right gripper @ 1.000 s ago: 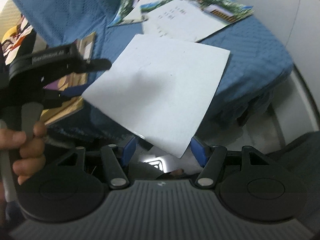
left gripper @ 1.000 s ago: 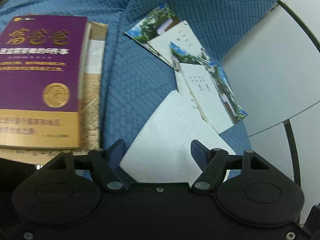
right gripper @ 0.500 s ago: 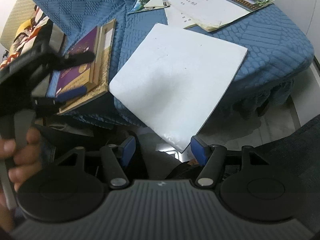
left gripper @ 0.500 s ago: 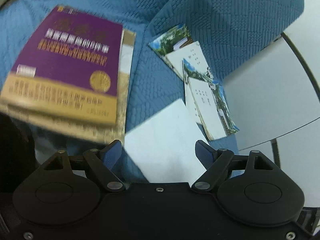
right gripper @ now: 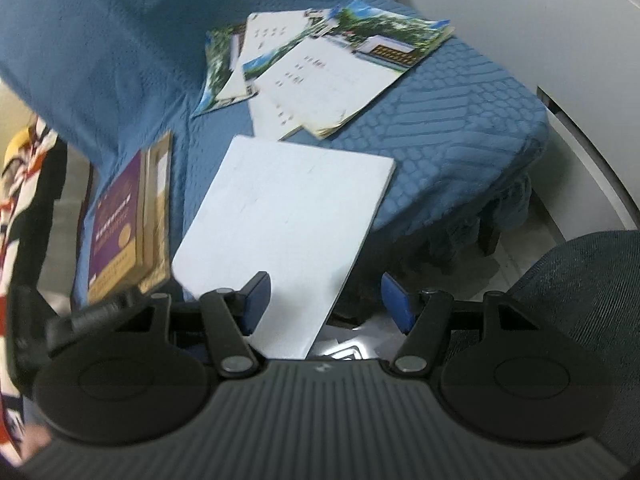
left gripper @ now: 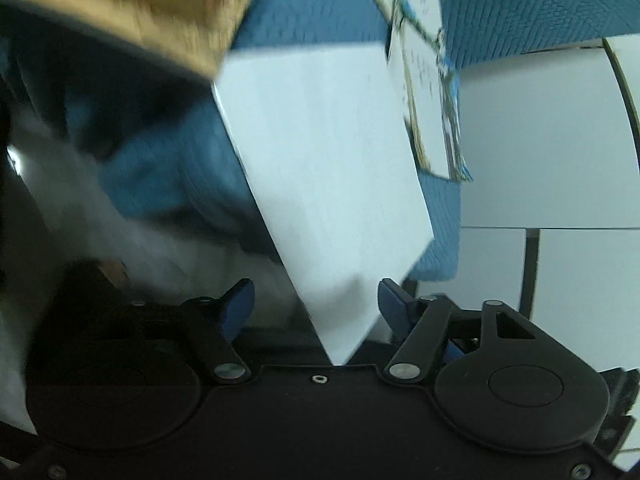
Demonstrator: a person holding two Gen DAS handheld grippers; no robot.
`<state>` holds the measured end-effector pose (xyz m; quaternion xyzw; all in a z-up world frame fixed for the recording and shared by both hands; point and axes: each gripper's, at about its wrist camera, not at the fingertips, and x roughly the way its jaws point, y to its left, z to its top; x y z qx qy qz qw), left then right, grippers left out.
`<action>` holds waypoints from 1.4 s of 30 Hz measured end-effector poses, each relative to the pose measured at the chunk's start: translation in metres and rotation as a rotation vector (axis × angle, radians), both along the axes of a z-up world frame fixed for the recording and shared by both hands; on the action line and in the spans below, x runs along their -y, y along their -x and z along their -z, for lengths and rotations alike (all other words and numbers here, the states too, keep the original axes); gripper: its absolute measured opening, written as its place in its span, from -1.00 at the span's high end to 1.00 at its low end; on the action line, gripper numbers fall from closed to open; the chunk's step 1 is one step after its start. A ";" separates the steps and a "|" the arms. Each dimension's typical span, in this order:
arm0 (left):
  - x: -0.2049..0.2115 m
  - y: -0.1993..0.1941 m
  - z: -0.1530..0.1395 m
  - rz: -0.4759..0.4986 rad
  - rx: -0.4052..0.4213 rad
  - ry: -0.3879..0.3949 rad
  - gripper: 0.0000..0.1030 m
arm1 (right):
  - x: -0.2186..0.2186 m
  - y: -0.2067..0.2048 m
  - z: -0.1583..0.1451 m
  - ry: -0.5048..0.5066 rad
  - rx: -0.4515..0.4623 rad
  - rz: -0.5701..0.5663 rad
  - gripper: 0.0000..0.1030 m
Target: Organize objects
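Approach the white book, which lies on the blue-covered seat with its near corner overhanging the edge, and square the tongs to that corner before closing. The left tongs have just been closing but remain apart, the corner between the pads without visible contact. The right tongs stand apart, holding nothing.
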<state>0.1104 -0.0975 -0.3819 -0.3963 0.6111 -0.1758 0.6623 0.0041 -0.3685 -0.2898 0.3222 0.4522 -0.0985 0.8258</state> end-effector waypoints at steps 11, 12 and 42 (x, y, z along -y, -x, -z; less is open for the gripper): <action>0.021 0.013 0.036 -0.099 -0.129 0.249 0.72 | 0.022 0.002 0.013 -0.134 0.032 0.110 -0.26; 0.020 0.014 0.033 -0.101 -0.120 0.251 0.76 | 0.023 0.002 0.013 -0.142 0.032 0.113 -0.26; -0.074 0.051 -0.030 -0.197 -0.057 0.414 0.89 | 0.048 0.001 0.031 -0.568 0.087 0.208 0.68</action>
